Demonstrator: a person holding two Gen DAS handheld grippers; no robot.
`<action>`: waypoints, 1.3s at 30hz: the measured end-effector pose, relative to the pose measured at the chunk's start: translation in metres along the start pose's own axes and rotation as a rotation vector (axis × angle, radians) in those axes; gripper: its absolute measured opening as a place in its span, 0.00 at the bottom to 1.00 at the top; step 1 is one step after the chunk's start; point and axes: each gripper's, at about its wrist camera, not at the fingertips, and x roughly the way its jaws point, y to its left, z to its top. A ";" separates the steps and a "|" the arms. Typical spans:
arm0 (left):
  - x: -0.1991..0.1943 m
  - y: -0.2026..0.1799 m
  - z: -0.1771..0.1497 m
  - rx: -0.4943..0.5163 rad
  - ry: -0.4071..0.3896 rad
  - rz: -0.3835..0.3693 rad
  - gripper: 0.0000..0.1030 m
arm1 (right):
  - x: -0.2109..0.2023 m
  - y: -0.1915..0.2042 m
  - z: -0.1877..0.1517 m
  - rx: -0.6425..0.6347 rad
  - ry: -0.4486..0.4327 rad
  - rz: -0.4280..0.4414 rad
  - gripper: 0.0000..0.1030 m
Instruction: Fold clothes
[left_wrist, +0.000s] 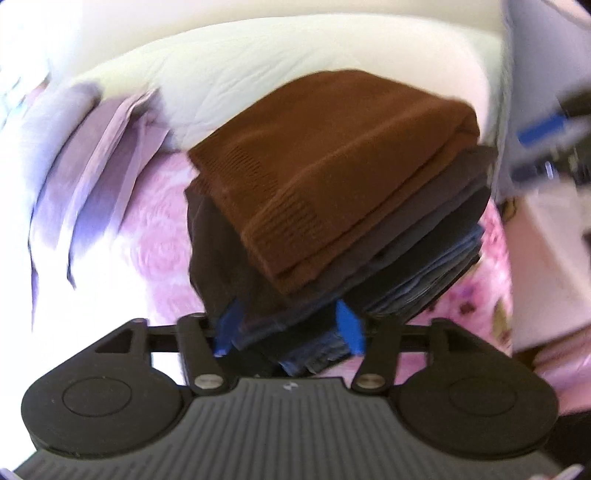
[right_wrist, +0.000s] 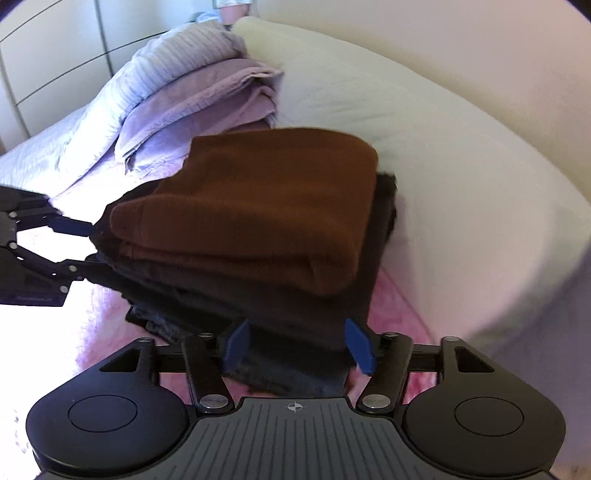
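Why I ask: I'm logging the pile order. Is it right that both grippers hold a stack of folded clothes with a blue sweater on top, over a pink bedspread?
Not quite: the top sweater is brown, not blue, as the right wrist view shows. The rest stands: the left gripper and right gripper both have their jaws around the stack, over the pink bedspread.

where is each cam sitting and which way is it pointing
Left wrist: on the left gripper, facing a stack of folded clothes topped by a brown sweater; the right gripper's blue parts show at its right edge.
Right wrist: on the right gripper, facing the stack's adjacent side; the left gripper shows at left.
Shared: the stack and the cream pillow.
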 end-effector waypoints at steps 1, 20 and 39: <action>-0.006 0.001 -0.004 -0.048 -0.004 -0.011 0.69 | -0.004 0.001 -0.005 0.016 0.000 -0.009 0.69; -0.060 -0.017 -0.061 -0.344 0.015 -0.037 0.98 | -0.044 0.057 -0.049 0.215 0.002 -0.124 0.98; -0.080 -0.008 -0.074 -0.379 0.006 -0.028 0.97 | -0.059 0.098 -0.055 0.185 0.036 -0.110 0.99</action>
